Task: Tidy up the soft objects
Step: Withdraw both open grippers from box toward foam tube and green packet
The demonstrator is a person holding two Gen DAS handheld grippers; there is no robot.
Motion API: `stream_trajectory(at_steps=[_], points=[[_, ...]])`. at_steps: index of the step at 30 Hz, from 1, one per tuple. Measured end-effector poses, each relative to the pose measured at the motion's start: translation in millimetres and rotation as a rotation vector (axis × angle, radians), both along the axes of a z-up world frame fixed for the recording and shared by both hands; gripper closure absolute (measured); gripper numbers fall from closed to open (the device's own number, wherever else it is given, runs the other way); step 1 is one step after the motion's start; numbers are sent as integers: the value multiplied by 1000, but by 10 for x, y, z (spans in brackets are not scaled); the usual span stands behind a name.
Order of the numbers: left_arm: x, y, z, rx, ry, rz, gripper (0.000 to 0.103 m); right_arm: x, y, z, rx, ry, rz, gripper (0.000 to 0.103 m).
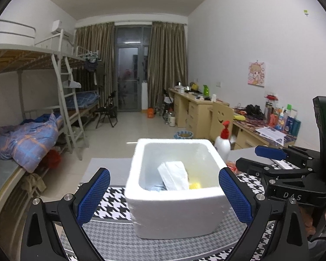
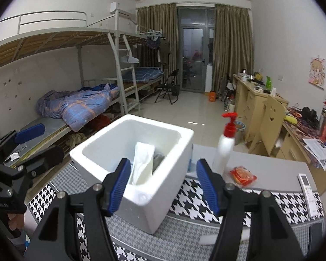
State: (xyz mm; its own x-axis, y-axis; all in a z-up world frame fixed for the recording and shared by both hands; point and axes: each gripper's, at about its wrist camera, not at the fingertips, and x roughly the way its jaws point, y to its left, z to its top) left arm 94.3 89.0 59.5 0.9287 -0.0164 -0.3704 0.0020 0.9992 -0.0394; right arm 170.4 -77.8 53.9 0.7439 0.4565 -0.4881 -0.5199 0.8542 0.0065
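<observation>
Both jaws open and empty near white foam box point(image 1: 173, 208); best approach red packet point(image 2: 243, 175) squarely, squeezing gently.

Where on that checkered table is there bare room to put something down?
The grey strip between the red packet and the remote is free. It is crowded around the foam box and the pump bottle.
</observation>
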Motion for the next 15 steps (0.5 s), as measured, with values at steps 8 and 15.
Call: stream_trajectory(at_steps=[8,15], points=[[-118,-75,-35,-19,-5,-33,3,-157,-144,-13,11,-15,-37,36],[-170,-149,-49,-11,-17,-34,3,-237,-211,-117,18,-19,-42,35]])
